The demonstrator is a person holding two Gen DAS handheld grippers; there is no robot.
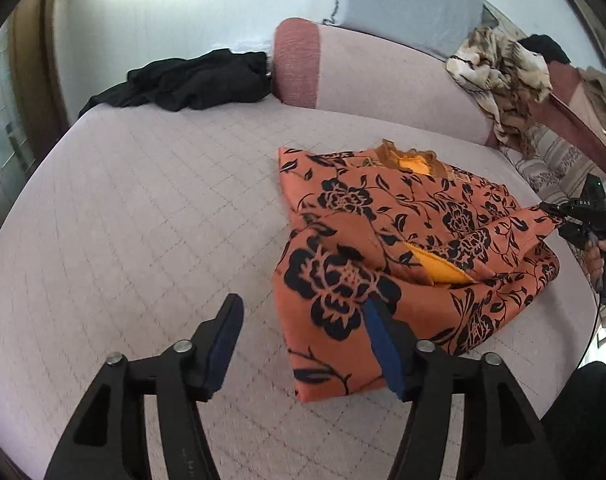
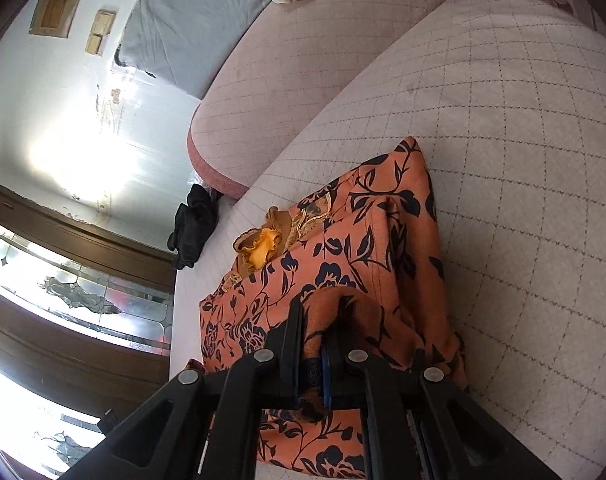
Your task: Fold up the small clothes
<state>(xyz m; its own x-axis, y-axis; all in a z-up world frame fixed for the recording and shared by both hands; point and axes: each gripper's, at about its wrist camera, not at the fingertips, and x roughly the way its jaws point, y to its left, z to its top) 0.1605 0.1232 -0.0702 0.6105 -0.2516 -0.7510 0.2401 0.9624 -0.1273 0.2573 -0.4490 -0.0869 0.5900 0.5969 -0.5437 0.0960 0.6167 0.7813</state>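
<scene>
An orange garment with a black flower print lies partly folded on the quilted pink bed, its yellow lining showing at the neck. My left gripper is open and empty, low over the bed at the garment's near left corner; its right finger rests against the cloth. My right gripper is shut on a bunched fold of the orange garment and holds it slightly raised. It also shows at the right edge of the left wrist view, pinching the garment's right side.
A black garment lies at the bed's far left by the padded pink headboard. A tan and white patterned cloth is draped over the headboard's right end. A grey pillow leans behind. A dark wooden door with glass stands beyond the bed.
</scene>
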